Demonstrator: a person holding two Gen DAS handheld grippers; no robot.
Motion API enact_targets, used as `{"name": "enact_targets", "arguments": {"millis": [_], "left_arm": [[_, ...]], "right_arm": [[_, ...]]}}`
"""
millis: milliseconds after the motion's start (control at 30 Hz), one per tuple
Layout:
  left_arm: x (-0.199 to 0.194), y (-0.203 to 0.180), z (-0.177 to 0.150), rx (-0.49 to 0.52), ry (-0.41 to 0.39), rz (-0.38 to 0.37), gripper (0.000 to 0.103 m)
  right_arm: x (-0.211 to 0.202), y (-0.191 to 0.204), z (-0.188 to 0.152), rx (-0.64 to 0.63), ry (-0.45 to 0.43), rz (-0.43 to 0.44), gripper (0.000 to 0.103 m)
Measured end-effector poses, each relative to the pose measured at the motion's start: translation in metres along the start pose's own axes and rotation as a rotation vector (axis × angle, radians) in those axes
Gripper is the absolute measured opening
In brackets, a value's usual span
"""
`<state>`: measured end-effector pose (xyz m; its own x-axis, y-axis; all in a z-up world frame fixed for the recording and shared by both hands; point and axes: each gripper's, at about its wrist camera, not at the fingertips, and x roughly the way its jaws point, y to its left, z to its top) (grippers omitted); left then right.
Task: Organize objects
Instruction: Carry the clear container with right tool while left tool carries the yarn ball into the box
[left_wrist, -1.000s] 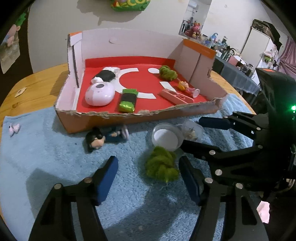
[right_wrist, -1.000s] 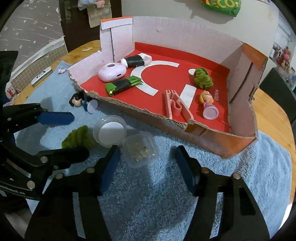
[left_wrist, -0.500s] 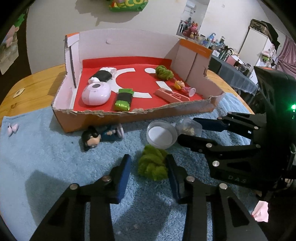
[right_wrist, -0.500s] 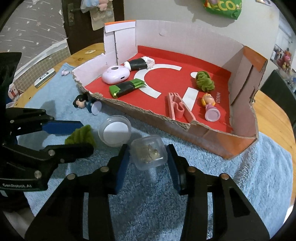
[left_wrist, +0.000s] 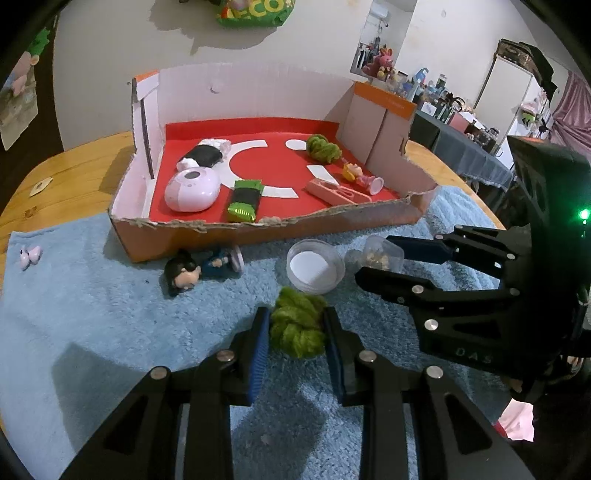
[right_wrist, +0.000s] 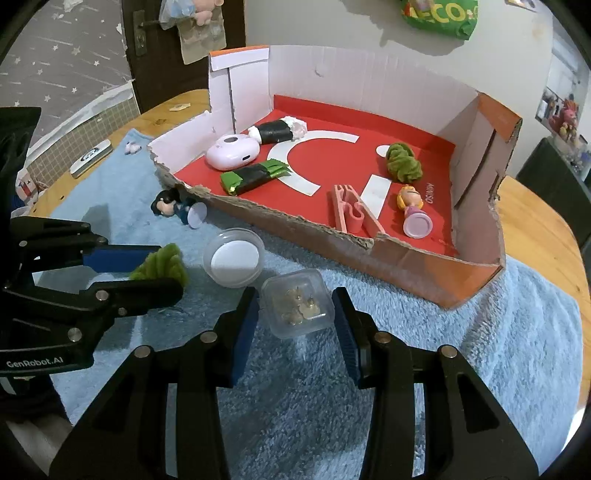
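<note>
My left gripper is shut on a green fuzzy ball on the blue towel; it also shows in the right wrist view. My right gripper is shut on a small clear plastic box with gold bits inside, also seen in the left wrist view. A round white-lidded container lies between them. A dark-haired figurine lies by the front wall of the red-floored cardboard box.
Inside the cardboard box lie a pink oval device, a green-black wrapper, a black-white roll, a second green ball, a pink clip and a blonde figurine. A small pink toy sits at the towel's left edge.
Both grippers have closed: the left on the green fuzzy ball, the right on the clear box. Both views have pulled back slightly from the cardboard box.
</note>
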<state>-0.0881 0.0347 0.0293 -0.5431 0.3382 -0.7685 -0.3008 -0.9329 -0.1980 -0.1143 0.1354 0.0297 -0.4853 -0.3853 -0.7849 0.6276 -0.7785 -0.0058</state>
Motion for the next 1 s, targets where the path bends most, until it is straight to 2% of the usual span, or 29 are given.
{"name": "enact_targets", "arguments": {"millis": [433,700,1000], "left_arm": [[-0.033,0.002,0.001,-0.008,-0.076,0.019,0.030],[-0.060,0.002,-0.002,-0.010,-0.156,0.062,0.030],[-0.075,0.002,-0.009,-0.010,-0.196,0.101,0.030]], "right_arm": [[-0.032,0.004,-0.005,0.046,-0.068,-0.004,0.039],[-0.063,0.006,-0.010,0.089,-0.134,-0.041,0.039],[-0.083,0.007,-0.017,0.124,-0.179,-0.066,0.039]]}}
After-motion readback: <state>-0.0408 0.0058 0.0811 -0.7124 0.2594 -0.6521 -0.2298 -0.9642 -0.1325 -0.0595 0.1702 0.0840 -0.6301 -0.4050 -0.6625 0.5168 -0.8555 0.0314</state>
